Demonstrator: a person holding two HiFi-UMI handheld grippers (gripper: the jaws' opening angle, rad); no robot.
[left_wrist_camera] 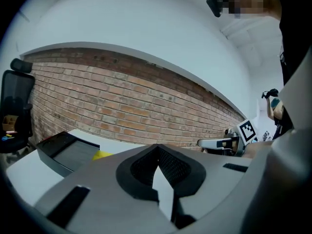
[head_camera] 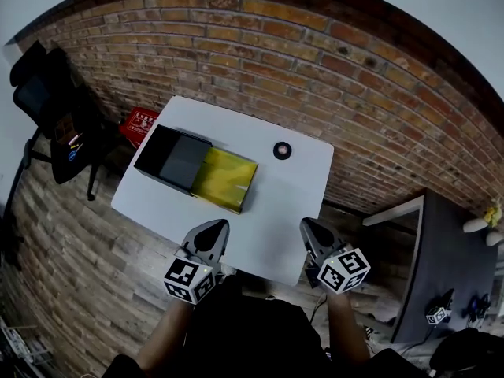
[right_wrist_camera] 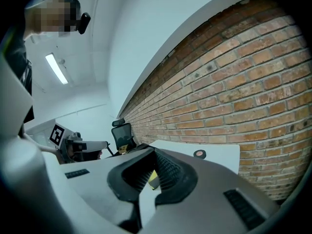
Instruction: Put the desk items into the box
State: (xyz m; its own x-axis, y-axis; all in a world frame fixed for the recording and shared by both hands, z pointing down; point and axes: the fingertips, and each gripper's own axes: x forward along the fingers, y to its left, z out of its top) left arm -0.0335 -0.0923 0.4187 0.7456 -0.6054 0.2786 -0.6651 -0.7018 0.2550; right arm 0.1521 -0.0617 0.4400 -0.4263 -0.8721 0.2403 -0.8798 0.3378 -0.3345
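Head view, looking steeply down: white table set against a brick wall, seen with its near edge at 6 o'clock. Left gripper at about 7 o'clock of the tabletop, over the near edge, jaws pressed together at the tips with nothing between them. Right gripper at about 5 o'clock, just off the near right corner, jaws likewise fully closed and empty. Both marker cubes towards the person, tips pointing to 12 o'clock, the two tools well apart from each other. Box at about 10 o'clock on the table, long, black, lying at a slant, with a yellow section at its 4 o'clock end; whether lid, liner or contents, not to be told. Black tape roll flat on the table at about 1 o'clock, near the far edge, well apart from the box and from both grippers. Beyond the table: black office chair at 9 o'clock, red case on the floor just beside the far left corner, dark table at 4 o'clock
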